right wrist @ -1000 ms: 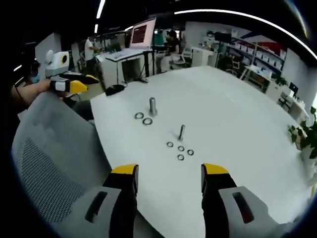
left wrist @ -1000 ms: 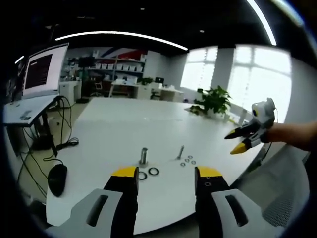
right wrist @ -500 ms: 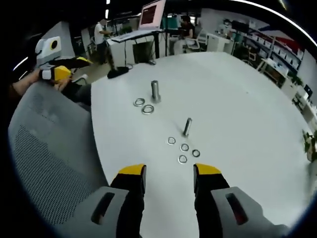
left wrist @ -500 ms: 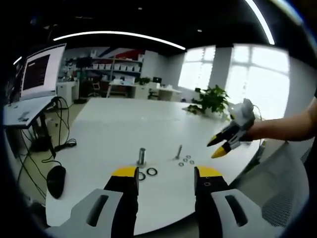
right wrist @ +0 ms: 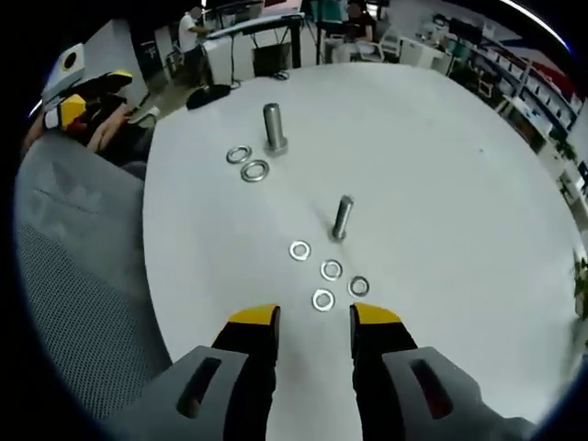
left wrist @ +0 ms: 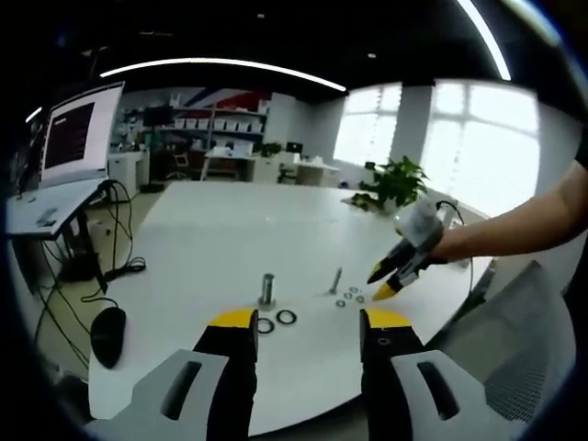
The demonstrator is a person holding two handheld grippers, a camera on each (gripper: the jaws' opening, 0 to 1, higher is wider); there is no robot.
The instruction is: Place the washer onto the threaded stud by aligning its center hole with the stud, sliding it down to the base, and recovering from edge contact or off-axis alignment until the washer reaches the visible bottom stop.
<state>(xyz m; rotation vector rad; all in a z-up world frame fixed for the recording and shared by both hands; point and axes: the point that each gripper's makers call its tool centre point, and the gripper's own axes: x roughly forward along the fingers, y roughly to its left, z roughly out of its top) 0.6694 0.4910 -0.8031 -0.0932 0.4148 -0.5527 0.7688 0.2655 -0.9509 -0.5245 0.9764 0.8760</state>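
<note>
1. step in hand, as i judged it: approach to pick. no washer was on either stud yet, and neither gripper held anything.
2. left gripper (left wrist: 306, 322) sat back at the near edge of the white table (left wrist: 220, 239), jaws parted wide and empty. in the right gripper view it showed at the far left (right wrist: 87, 92), off the table over the grey mesh chair (right wrist: 83, 303).
3. left to right in the left gripper view: computer mouse (left wrist: 107, 333) on the table's left edge, large threaded stud (left wrist: 267, 290) upright, two large washers (left wrist: 276, 322) flat just in front of it, small threaded stud (left wrist: 336, 280), then the cluster of small washers (left wrist: 350, 298).
4. right gripper (left wrist: 380, 282) came in from the right of that view, tips pointed down at the small washers, close above them. contact couldn't be told from there.
5. in the right gripper view its own jaws (right wrist: 312, 317) stood parted at a moderate gap, nothing between them.
6. four small washers lay flat just ahead of the tips: leftmost washer (right wrist: 299, 250), middle washer (right wrist: 332, 270), nearest washer (right wrist: 322, 299), rightmost washer (right wrist: 359, 287). the nearest one sat almost on the jaw centreline, just beyond the tips, apart from them.
7. small threaded stud (right wrist: 342, 218) stood upright just beyond the cluster; large threaded stud (right wrist: 273, 128) and its two large washers (right wrist: 248, 163) were further off, up-left.
8. next move, my call: drop the right tips onto the nearest washer's rim and pinch. it lay flat on the table, so getting an edge up looked like the hard part; then carry hole-over-stud and keep it level.
</note>
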